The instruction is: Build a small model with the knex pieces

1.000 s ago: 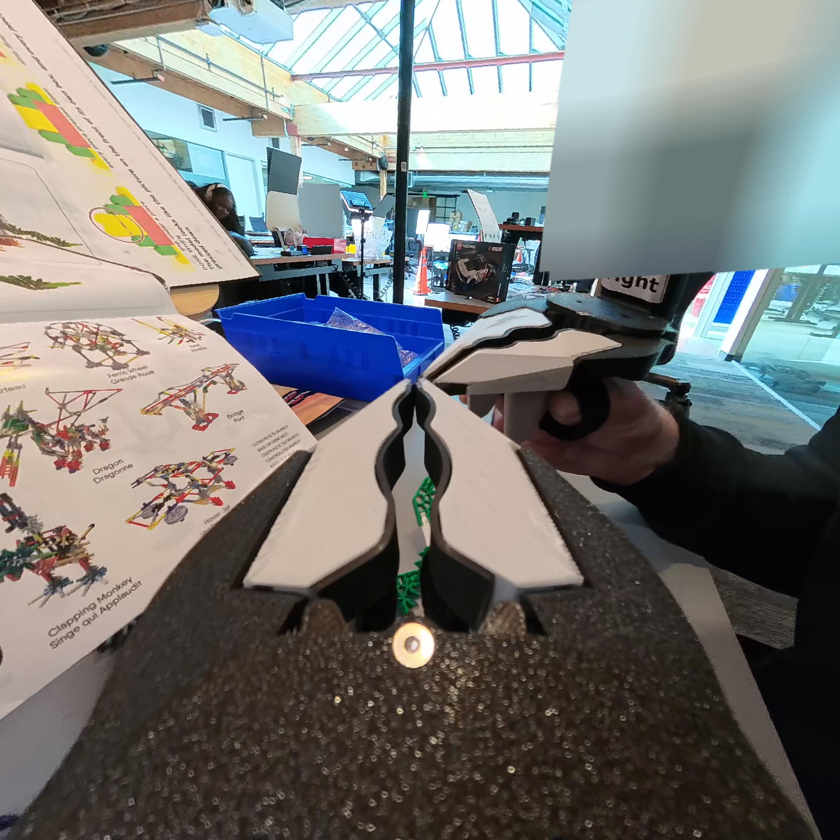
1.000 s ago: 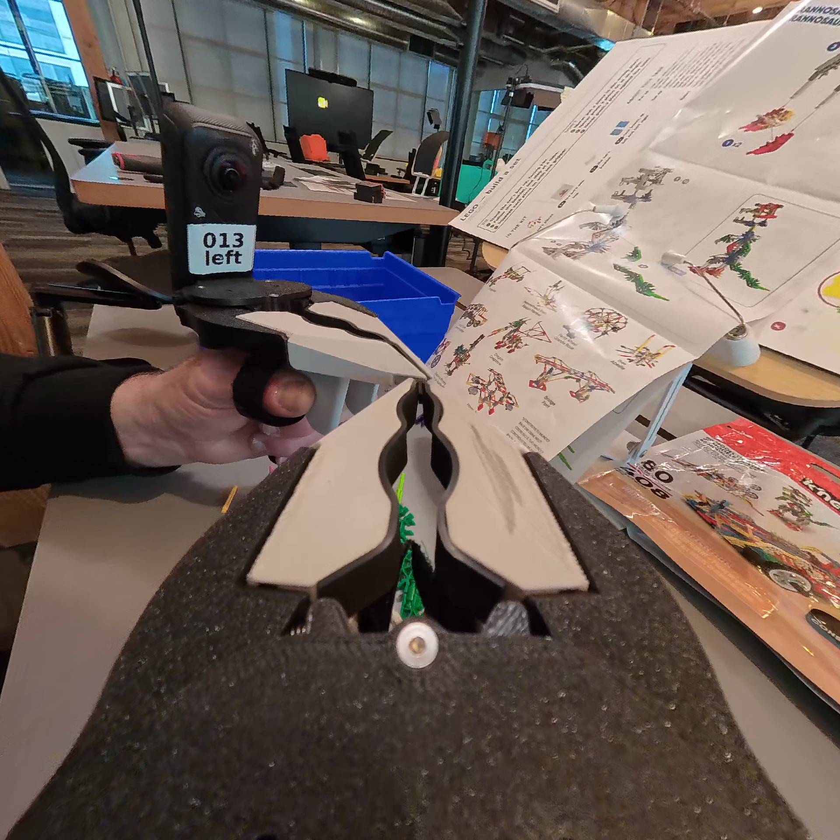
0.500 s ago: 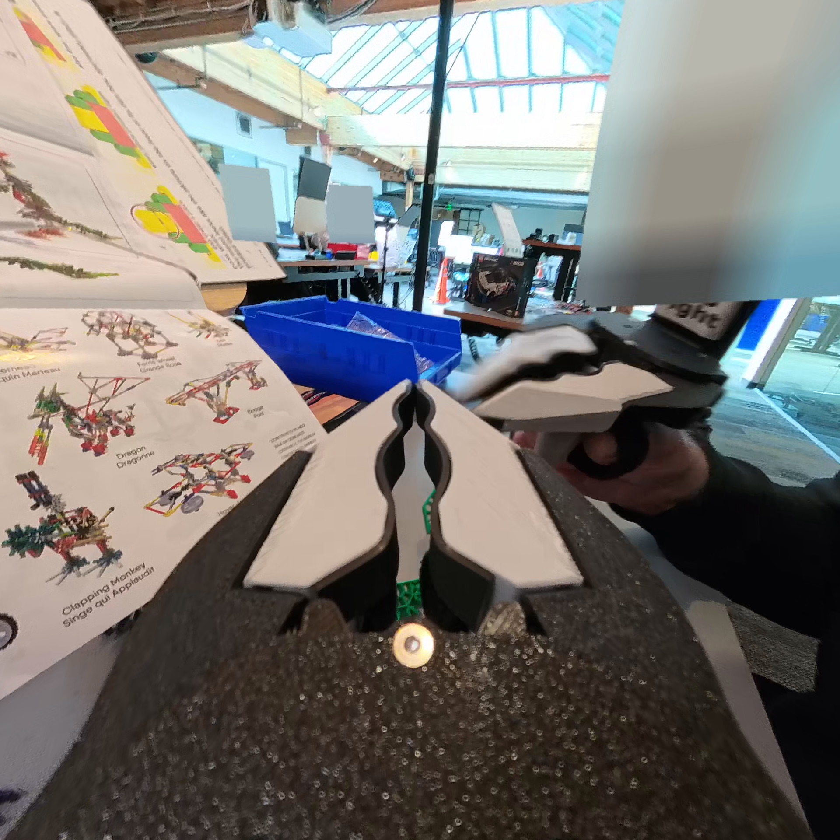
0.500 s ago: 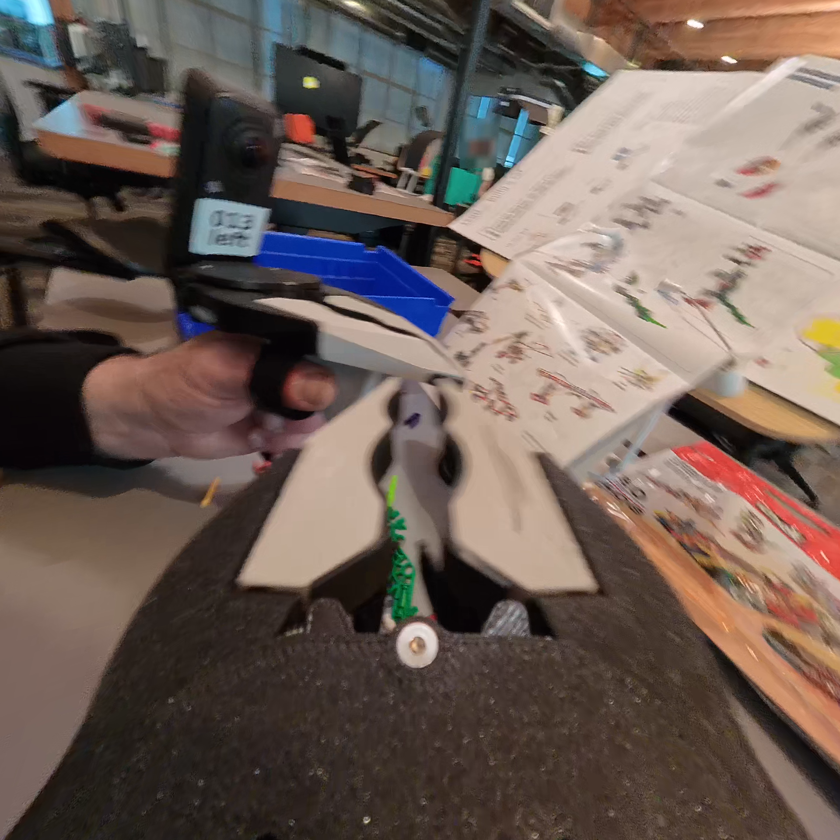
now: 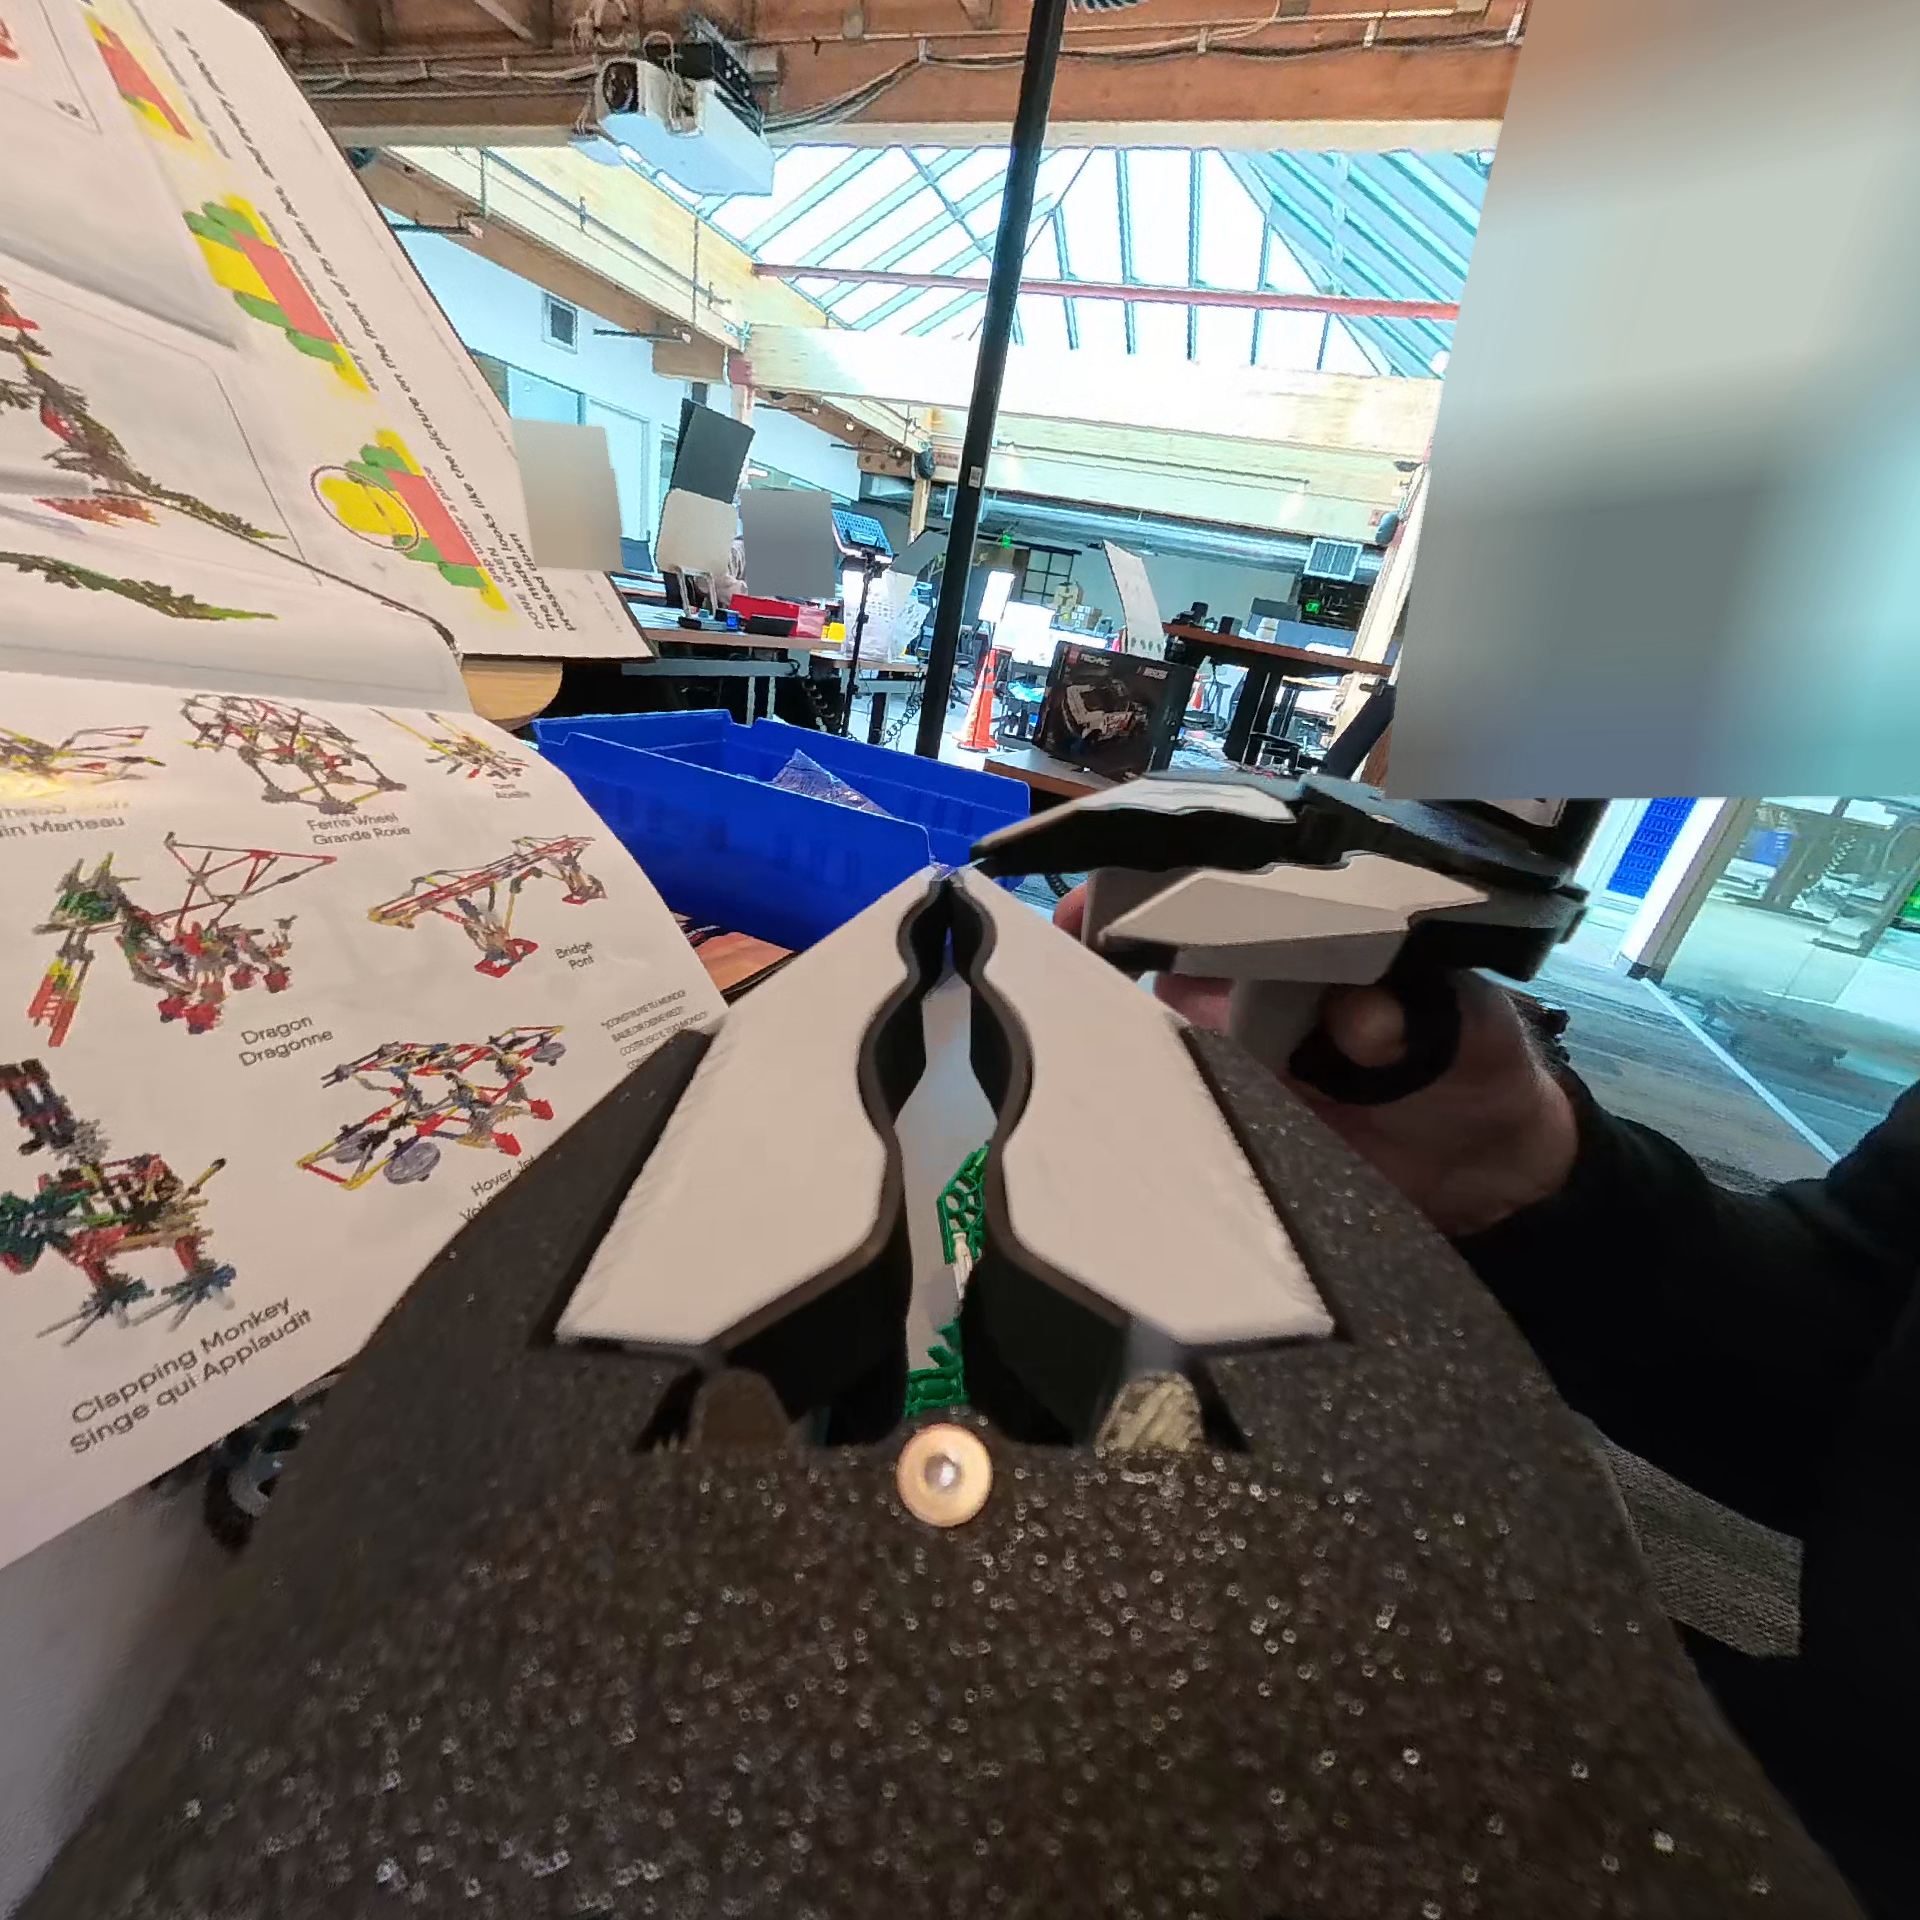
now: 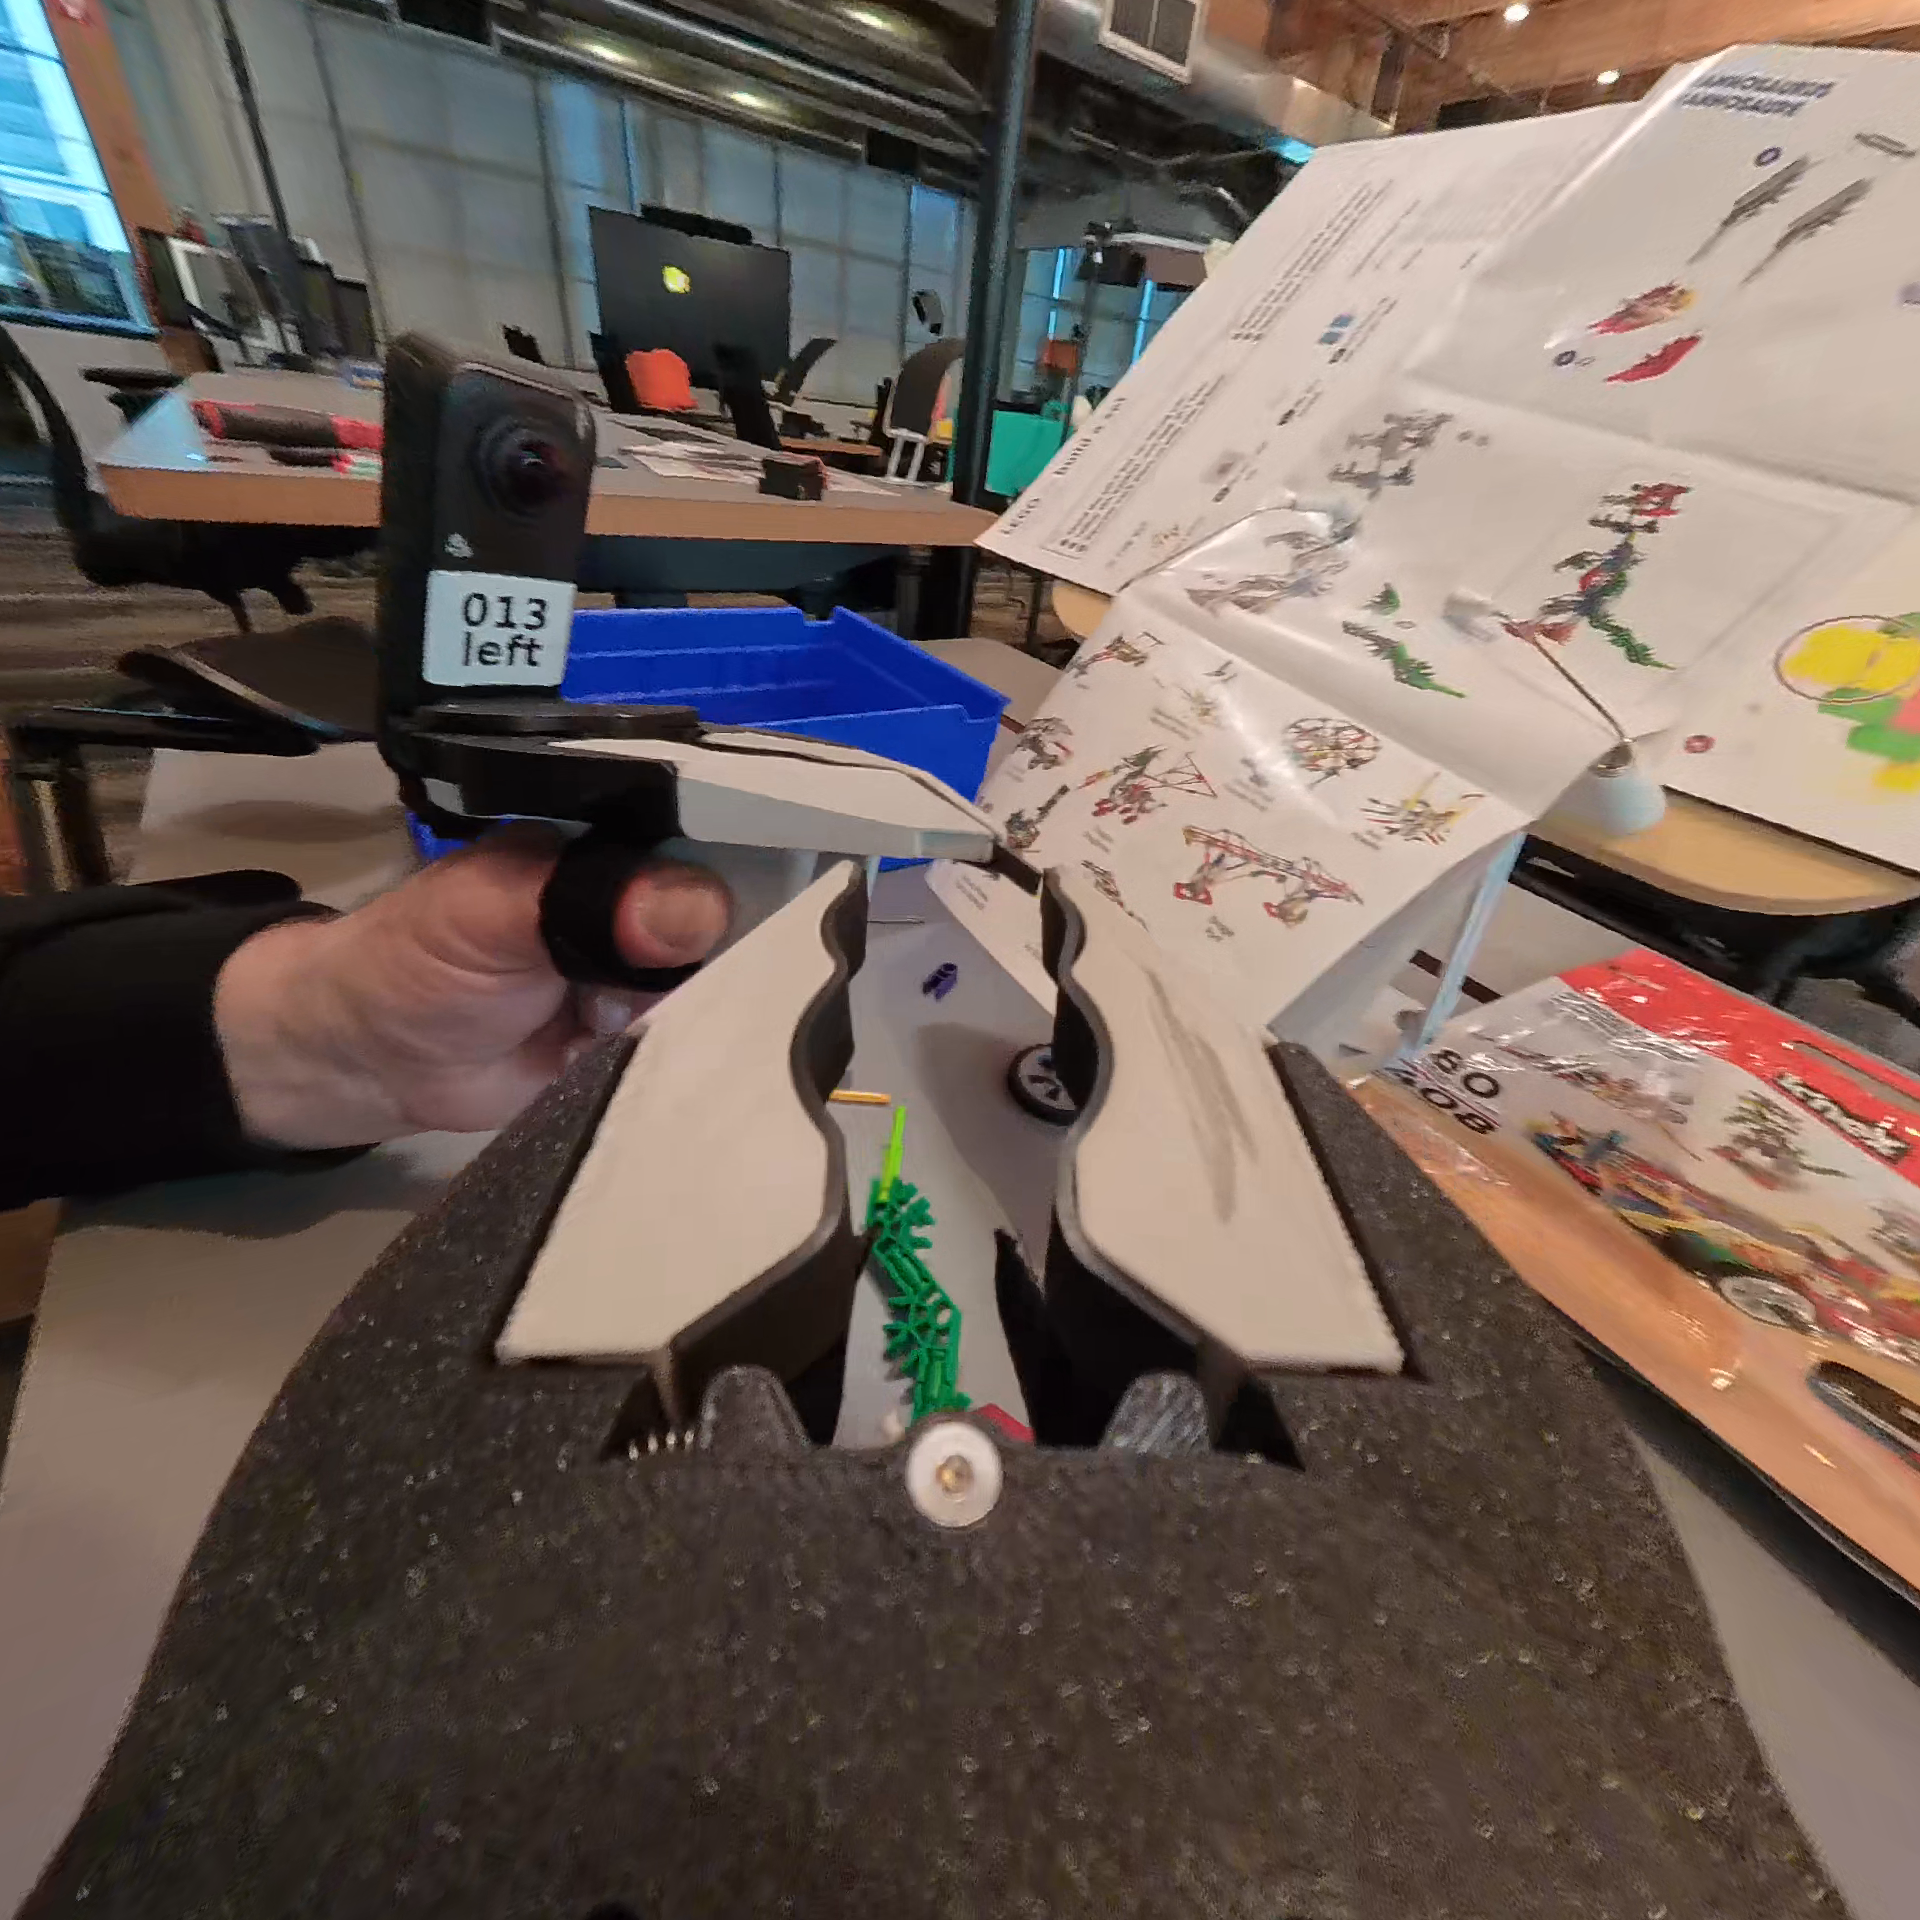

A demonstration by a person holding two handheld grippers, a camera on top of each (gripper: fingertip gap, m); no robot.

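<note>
Up close, two hand-held grippers meet tip to tip above a pale grey table [image 6: 208, 1507], each held by a hand in a dark sleeve. Seen from its own camera, the left gripper [image 5: 948, 896] has its fingers pressed together at the tips; whether a very small thing is pinched there cannot be told. The right gripper [image 6: 954, 883] has its fingers spread apart and holds nothing, and the tip of the left one reaches in from nine o'clock to sit just at that gap, as if the two were lined up on the same spot. On the table below them, seen through the gap, lies a green toy piece [image 6: 914, 1288] built of small snap-together rods; neither gripper touches it. Farther off at twelve o'clock lie a tiny purple connector [image 6: 938, 979], a short yellow rod [image 6: 860, 1097] and, toward one o'clock, a small black wheel [image 6: 1034, 1081]. A large folded instruction sheet [image 6: 1351, 665] printed with coloured models is propped up on a white stand at one to two o'clock, tilted so it can be read from the work spot. At three o'clock a red and orange toy package [image 6: 1683, 1174] lies flat on the table. A blue plastic bin [image 6: 790, 686] sits at eleven o'clock behind the left gripper. Beyond is an open workshop with wooden desks, a dark screen, a black pole and a glass roof.
</note>
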